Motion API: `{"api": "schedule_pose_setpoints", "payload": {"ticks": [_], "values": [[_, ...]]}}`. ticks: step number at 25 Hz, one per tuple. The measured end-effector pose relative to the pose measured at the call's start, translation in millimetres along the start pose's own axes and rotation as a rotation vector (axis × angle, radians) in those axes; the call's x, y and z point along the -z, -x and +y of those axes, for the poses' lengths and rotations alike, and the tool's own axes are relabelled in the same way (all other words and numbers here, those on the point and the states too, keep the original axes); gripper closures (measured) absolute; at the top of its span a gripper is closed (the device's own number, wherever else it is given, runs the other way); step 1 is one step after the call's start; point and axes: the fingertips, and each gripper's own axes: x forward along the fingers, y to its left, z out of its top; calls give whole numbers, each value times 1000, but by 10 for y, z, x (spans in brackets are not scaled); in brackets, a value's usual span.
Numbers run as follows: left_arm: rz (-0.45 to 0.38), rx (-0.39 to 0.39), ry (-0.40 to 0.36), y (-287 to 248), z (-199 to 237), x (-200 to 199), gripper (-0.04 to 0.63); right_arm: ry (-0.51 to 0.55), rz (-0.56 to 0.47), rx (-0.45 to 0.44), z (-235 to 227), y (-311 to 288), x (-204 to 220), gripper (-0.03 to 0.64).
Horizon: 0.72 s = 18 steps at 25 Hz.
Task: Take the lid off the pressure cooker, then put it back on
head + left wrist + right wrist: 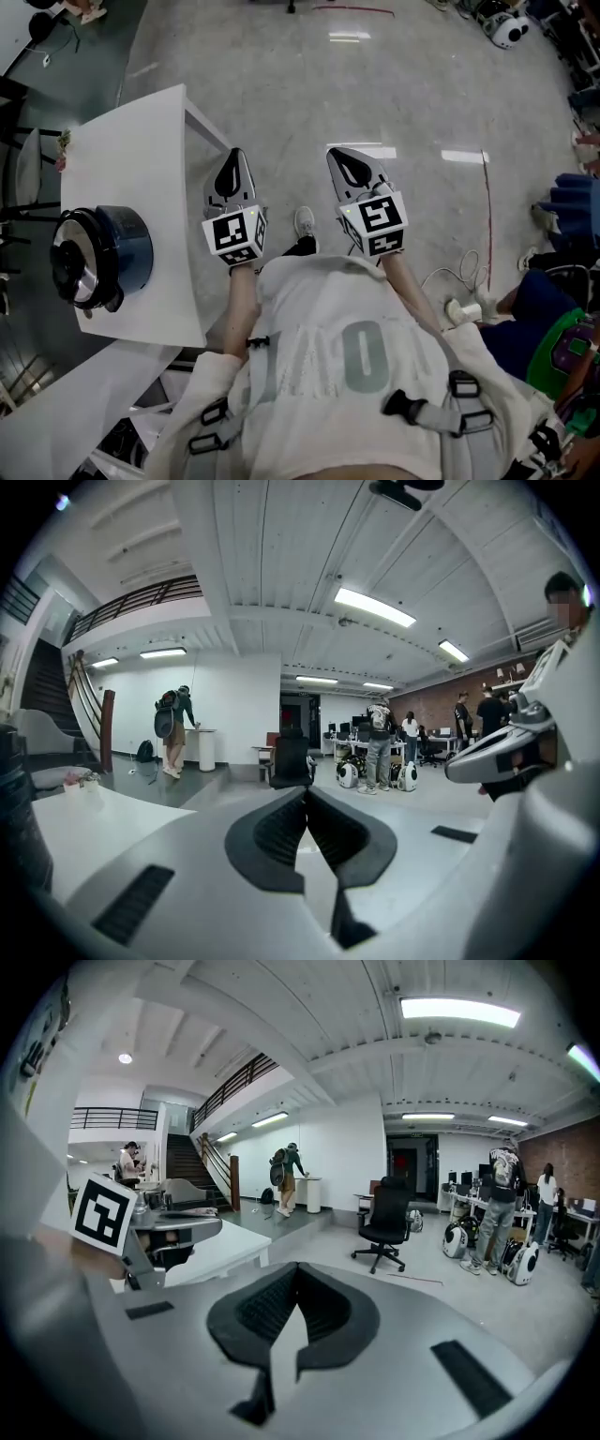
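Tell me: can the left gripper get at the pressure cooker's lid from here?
Probably not as it stands. The left gripper is shut and points out over the floor beside the table, while the pressure cooker and its lid sit off to its left. Nothing stands between them.

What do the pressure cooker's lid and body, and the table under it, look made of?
Round silvery lid: likely polished steel, with bright glints. Dark blue cooker body: painted metal or plastic, with a smooth sheen. White table: matte, perhaps laminate.
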Motion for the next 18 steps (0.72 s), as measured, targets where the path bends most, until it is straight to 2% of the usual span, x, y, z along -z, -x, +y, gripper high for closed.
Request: {"api": "schedule_pose_setpoints", "payload": {"ticks": [5,11,14,18], "values": [[14,-47,-9,-441,405,-19,577,-25,-11,-19,-158,-592,-217,611],[5,-112,-5,-622,698,-93,577,-24,9,-79,-170,-1070,-265,611],[11,-176,-2,-703,853,-100,577,-16,25,-140,-173,-1322,-310,611],[4,-279,10,-839,1143,-180,577,41,9,-237,-124,-1726,-581,611]]}}
